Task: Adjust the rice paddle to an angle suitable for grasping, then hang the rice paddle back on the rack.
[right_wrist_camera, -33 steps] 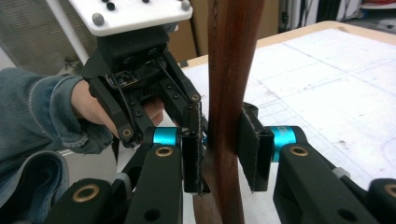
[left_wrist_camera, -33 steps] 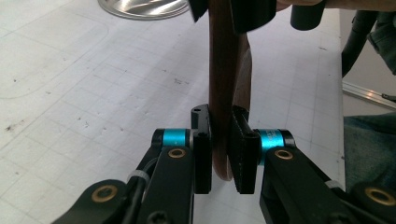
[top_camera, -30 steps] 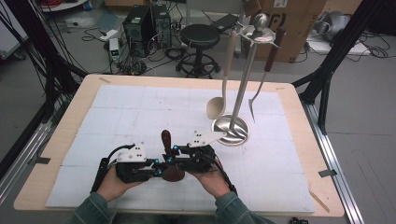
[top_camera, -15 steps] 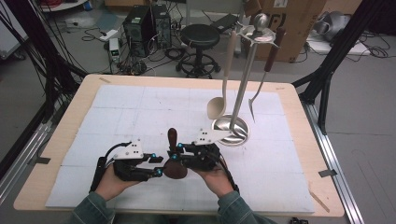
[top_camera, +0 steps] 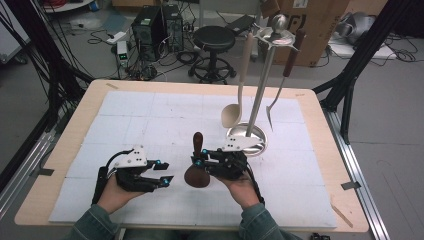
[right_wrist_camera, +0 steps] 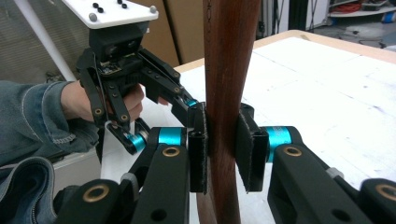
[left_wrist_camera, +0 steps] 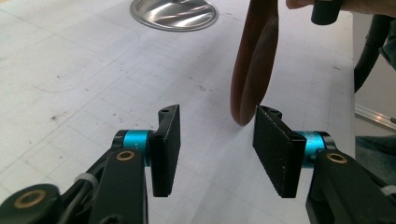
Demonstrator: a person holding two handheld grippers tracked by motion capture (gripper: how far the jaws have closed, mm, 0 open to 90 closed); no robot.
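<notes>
Your right gripper (top_camera: pixel 198 161) has its pads pressed on either side of the dark wooden handle of a brown wooden spoon (top_camera: pixel 197 170), and the right gripper view shows that handle (right_wrist_camera: pixel 228 93) standing upright and clamped tight between the two black pads. In the high view the spoon hangs with its rounded bowl down, close over the white mat (top_camera: pixel 150 120) near the front middle of the table (top_camera: pixel 80 115), and its knobbed handle end pointing up and away from you.

Your left gripper (top_camera: pixel 164 171) sits just to the left of the spoon, apart from it. Its jaws have just been opening and now stand partly open with nothing between them; in the left gripper view the spoon's bowl (left_wrist_camera: pixel 252 79) hangs just beyond the pads (left_wrist_camera: pixel 166 149), clear of both.

Further back and to your right stands a metal utensil rack (top_camera: pixel 260 90) on its round steel base (top_camera: pixel 247 137), with a cream ladle (top_camera: pixel 235 107) and a dark-handled fork (top_camera: pixel 280 90) hanging from it.
</notes>
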